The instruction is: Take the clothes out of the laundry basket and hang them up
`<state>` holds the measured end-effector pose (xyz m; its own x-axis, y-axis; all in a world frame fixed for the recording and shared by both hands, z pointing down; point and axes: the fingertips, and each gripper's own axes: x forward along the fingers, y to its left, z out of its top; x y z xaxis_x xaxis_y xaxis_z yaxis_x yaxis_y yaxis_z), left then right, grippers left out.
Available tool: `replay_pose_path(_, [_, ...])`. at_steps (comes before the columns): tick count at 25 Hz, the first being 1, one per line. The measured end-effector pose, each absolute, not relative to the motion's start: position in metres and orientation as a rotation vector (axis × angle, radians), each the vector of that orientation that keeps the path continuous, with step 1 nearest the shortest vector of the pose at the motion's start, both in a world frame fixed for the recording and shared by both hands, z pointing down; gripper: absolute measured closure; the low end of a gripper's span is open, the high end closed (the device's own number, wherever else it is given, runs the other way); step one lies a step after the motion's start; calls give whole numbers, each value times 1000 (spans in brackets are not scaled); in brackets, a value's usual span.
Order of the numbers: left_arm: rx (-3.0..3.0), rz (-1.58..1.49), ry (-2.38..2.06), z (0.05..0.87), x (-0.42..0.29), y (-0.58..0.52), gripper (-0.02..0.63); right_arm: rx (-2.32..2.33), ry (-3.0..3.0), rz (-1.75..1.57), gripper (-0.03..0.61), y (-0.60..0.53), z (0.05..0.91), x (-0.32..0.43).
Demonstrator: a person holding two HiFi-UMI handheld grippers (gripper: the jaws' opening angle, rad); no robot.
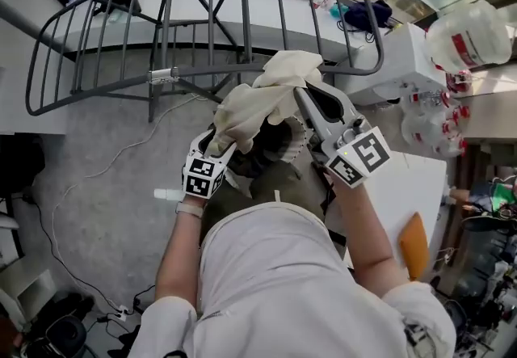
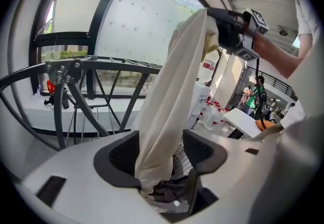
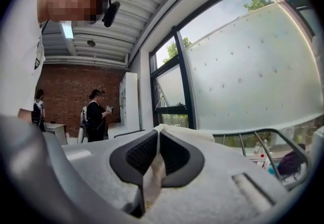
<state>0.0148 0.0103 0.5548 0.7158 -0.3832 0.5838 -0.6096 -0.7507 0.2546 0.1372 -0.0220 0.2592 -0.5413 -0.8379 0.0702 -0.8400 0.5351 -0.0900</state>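
**Item:** cream garment (image 1: 271,94). Soft, matt woven cloth, bunched into rounded folds at the top and falling as a long narrow drape.
**Location:** held up above the laundry basket (image 1: 302,136), in front of the drying rack (image 1: 210,21); not yet on a rail.

**Right gripper** (image 3: 158,153): jaws closed tight on a thin fold of the garment, which appears to hang from that one pinch.
**Left gripper** (image 2: 159,153): jaws wide. The drape hangs between the ribbed black pads, close against the left one but not clamped.

**Laundry basket:** white perforated plastic wall, with dark crumpled clothes (image 2: 169,190) inside.
**Drying rack:** grey metal tubes, with straight parallel rails inside a curved outer hoop, on crossed legs.

**Hazards, as judged:**
- The only grip is on a slim fold, so the cloth may slide out under its own weight.
- With the left jaws unclamped, the garment may reach a rail still bunched and slip off.
- The loose tail could catch on the hoop or a rail end.
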Motion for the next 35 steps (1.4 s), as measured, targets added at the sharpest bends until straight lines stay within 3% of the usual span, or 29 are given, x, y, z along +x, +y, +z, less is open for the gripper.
replay_pose_path(5, [2538,724,-737,564,58,-10,316,1558,-2791,127,560,-11,209,135])
replay_pose_path(11, [2647,695,-780,528,111,-44,311,1648,-2807,21,560,6,155,153])
replay_pose_path(13, [2659,683,-776,518,119,-49,361,1691,-2795,-8,560,11,145,165])
replay_pose_path(16, [2685,675,-796,501,122,-51,545,1778,-2762,-29,560,18,139,193])
replay_pose_path(17, [2695,679,-816,498,121,-52,566,1807,-2749,-31,560,21,140,204])
replay_pose_path(27, [2570,782,-1193,467,53,-62,589,1878,-2495,10,560,21,204,306])
replay_pose_path(35, [2554,801,-1519,395,-1,-55,592,1795,-2355,22,560,23,267,341])
